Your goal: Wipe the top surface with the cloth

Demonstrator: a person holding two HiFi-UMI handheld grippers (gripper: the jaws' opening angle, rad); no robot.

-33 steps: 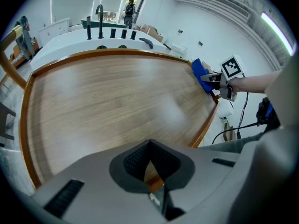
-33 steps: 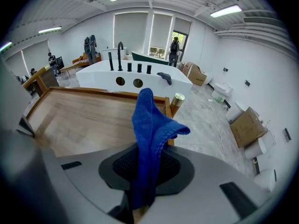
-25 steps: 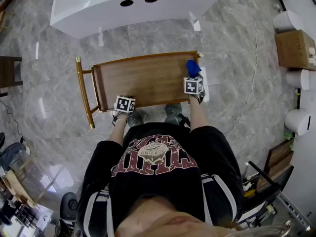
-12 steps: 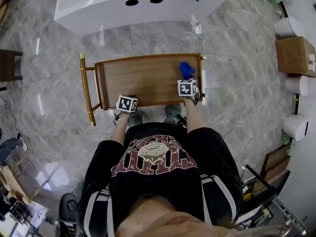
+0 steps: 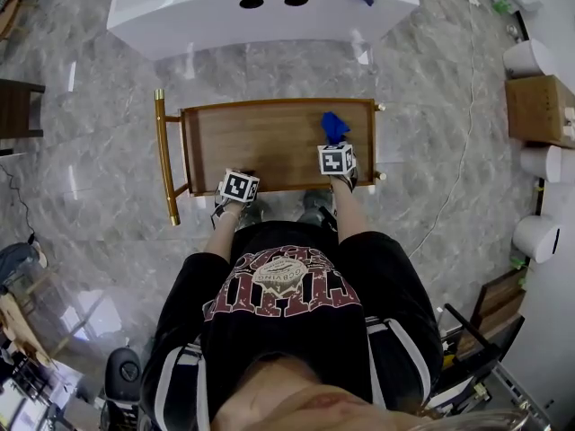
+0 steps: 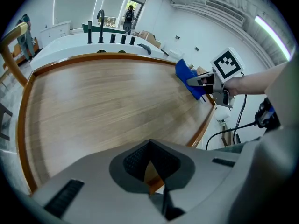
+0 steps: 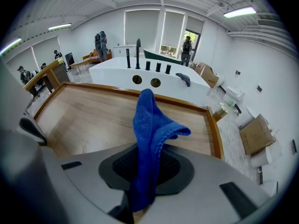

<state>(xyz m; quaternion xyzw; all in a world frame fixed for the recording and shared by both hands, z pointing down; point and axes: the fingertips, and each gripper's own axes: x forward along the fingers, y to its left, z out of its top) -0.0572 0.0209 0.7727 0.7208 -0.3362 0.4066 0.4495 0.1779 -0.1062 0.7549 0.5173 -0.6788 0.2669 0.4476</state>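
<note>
— What is different now from one second ago?

— The right gripper [image 5: 335, 144] has moved. Before, its blue cloth [image 5: 334, 126] was at the far right corner of the desk [image 5: 260, 142], almost on the right rim. Now the cloth is more to the inside, with a strip of bare wood between it and that rim. In the last half second it has almost not shifted.

— And the jaws?

— The right jaws are pinching the cloth. It comes out between them, stands up and folds over at the top. The left gripper [image 5: 239, 176] has stayed at the near edge, on the left part. Its jaws are nearly pressed together, and I see only the near rim [image 6: 153, 183] in the small gap. I think they pinch this rim to keep the desk from moving, but this is my judgement.

— Does the cloth touch the wood?

— From the left gripper view it seems to reach down to the surface, near the right side. I cannot say this for sure, because the right gripper view shows mostly the free end standing up.

— So what does it mean for the task?

— I believe one short stroke from right to left was begun. Most of the top, all the middle and the side near the gold handle [image 5: 163, 155], is not yet passed by the cloth.
</note>
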